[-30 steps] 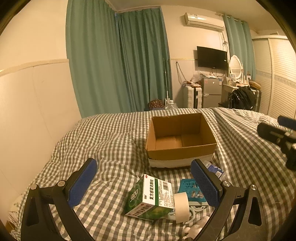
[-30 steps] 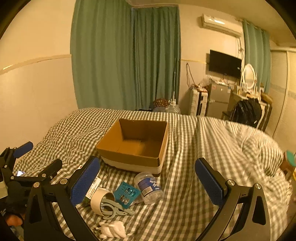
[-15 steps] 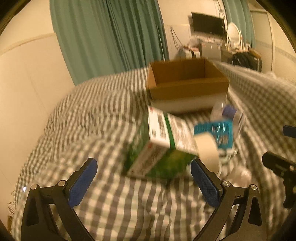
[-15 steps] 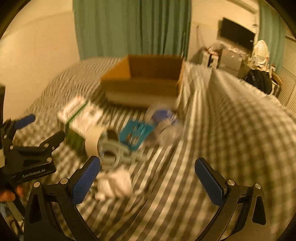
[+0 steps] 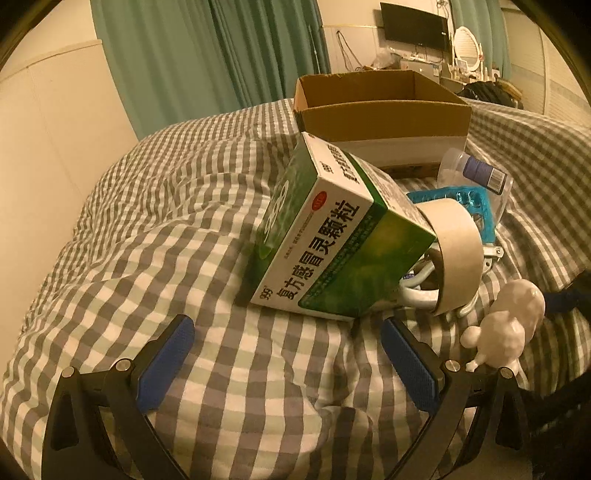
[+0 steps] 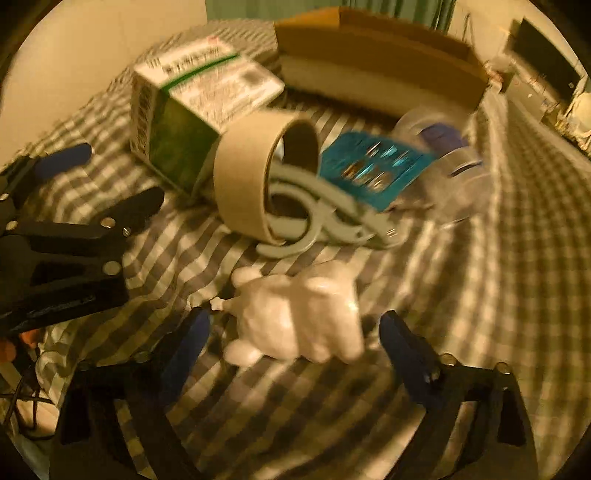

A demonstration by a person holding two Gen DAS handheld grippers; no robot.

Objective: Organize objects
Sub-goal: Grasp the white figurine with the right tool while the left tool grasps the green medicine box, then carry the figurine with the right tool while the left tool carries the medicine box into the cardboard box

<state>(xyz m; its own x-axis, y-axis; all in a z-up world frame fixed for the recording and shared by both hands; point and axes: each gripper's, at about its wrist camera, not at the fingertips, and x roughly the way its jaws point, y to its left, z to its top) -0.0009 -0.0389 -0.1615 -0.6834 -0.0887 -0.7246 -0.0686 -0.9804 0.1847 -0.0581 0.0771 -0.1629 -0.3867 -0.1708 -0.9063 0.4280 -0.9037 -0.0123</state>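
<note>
Both grippers gape empty; the right gripper [image 6: 293, 343] should straddle the white figurine [image 6: 295, 321] squarely, the left gripper [image 5: 286, 354] the green box [image 5: 332, 236].

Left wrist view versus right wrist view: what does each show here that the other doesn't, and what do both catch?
Only the left wrist view shows the green curtains, the mirror, and the cardboard box's open inside.

Only the right wrist view shows the left gripper from outside, and the white figurine between the right gripper's open fingers.

Both show the green medicine box, tape roll, teal packet, clear bottle, white plastic tool, wall TV and checked bedcover.
</note>
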